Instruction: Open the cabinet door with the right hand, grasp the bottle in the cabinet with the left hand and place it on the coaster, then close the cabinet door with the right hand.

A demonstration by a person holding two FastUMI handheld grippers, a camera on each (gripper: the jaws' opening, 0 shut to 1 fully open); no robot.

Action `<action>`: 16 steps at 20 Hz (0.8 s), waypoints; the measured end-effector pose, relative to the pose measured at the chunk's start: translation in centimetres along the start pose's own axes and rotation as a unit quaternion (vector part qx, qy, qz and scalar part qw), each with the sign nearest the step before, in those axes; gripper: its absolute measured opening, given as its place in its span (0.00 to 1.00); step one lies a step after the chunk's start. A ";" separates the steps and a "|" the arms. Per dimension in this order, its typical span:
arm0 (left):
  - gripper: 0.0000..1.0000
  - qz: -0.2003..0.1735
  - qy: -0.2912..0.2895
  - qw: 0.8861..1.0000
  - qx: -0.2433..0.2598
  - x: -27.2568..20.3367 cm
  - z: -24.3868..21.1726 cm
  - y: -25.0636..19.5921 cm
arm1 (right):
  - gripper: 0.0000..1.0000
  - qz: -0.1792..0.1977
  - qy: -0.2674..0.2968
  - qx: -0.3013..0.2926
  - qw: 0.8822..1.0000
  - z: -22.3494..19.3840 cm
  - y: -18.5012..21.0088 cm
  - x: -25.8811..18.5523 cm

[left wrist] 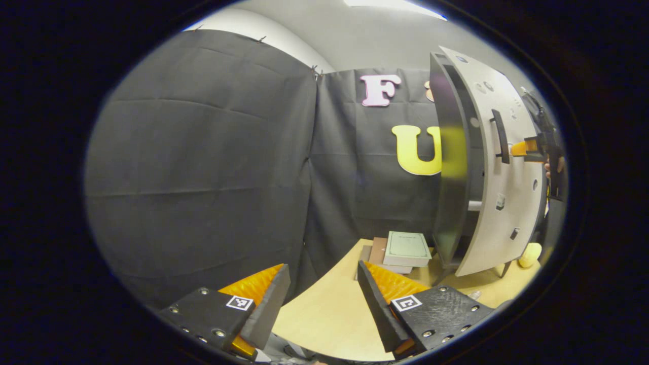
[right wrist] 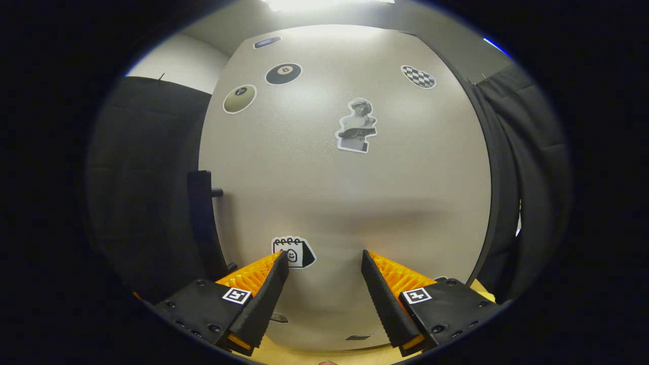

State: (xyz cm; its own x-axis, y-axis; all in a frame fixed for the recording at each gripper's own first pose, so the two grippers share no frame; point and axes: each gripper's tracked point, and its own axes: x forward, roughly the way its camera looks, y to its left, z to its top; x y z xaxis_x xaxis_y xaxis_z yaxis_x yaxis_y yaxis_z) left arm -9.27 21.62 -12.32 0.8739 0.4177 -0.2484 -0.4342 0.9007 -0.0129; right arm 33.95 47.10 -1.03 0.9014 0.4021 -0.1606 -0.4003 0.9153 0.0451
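The cabinet door (right wrist: 345, 203), a smooth matte grey panel with stickers and a black bar handle (right wrist: 202, 223), faces the right gripper (right wrist: 324, 266), whose ribbed orange fingers stand apart; the left gripper (left wrist: 322, 276) is spread too.

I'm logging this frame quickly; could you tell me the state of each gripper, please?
Left gripper: open, holding nothing, over the table.
Right gripper: open, empty, facing the cabinet door.
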 end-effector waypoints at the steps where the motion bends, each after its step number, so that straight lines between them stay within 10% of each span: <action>1: 0.81 -0.003 0.001 1.000 0.000 0.2 -0.2 0.1 | 0.93 -0.011 -0.001 -0.009 1.000 -0.1 0.0 -0.1; 16: 0.81 -0.117 -0.041 0.992 0.027 2.1 5.5 -1.3 | 0.98 -0.038 -0.038 -0.004 0.999 3.1 3.6 -6.6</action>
State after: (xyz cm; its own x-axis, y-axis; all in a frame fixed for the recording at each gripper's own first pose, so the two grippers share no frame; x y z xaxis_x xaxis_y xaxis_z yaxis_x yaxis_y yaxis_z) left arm -5.62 21.96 -7.46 0.9654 0.2024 -0.1647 -0.2065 0.9784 -0.0079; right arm 27.09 47.81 3.25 0.9388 0.3329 -0.0887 -0.3318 0.9430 0.0272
